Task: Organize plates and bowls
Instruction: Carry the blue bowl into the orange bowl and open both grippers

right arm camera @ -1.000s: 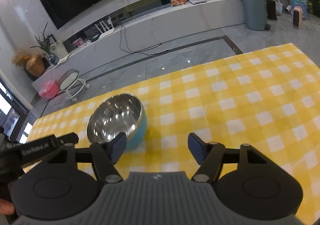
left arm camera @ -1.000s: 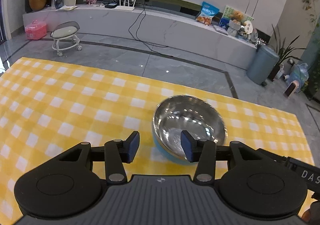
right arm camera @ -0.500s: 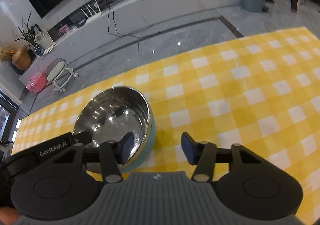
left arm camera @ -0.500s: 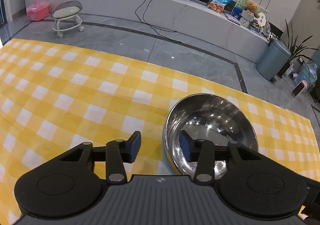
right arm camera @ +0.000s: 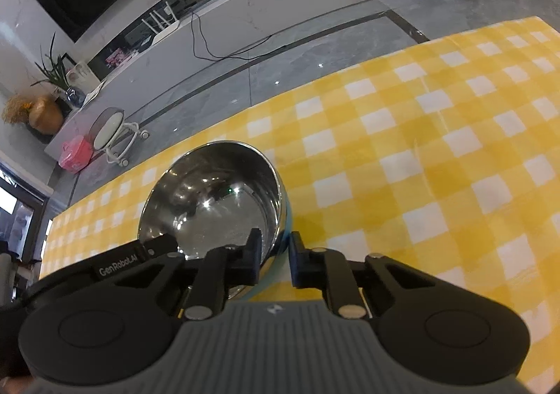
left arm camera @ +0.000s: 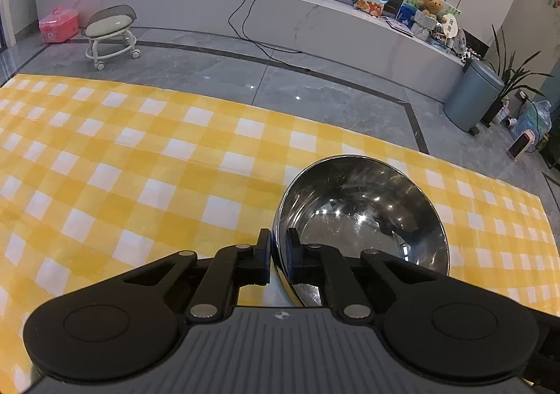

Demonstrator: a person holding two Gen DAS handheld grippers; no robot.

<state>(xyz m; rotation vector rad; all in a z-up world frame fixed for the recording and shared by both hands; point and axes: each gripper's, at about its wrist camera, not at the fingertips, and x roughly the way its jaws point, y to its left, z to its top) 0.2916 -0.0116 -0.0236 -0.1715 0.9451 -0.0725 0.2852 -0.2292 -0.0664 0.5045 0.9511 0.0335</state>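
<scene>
Both tongs are closing on one steel bowl point(left arm camera: 360, 219): left tongs point(left arm camera: 279, 247) pinching its left rim, right tongs point(right arm camera: 274, 254) straddling its right rim.

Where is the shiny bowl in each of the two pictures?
Left wrist view: the steel bowl sits lower right on the yellow checked cloth, its near-left rim between the closing left tongs.
Right wrist view: the steel bowl sits lower left of centre, its right rim between the closing right tongs.
Shared landmark: the white wheeled stool beside the pink box.
</scene>
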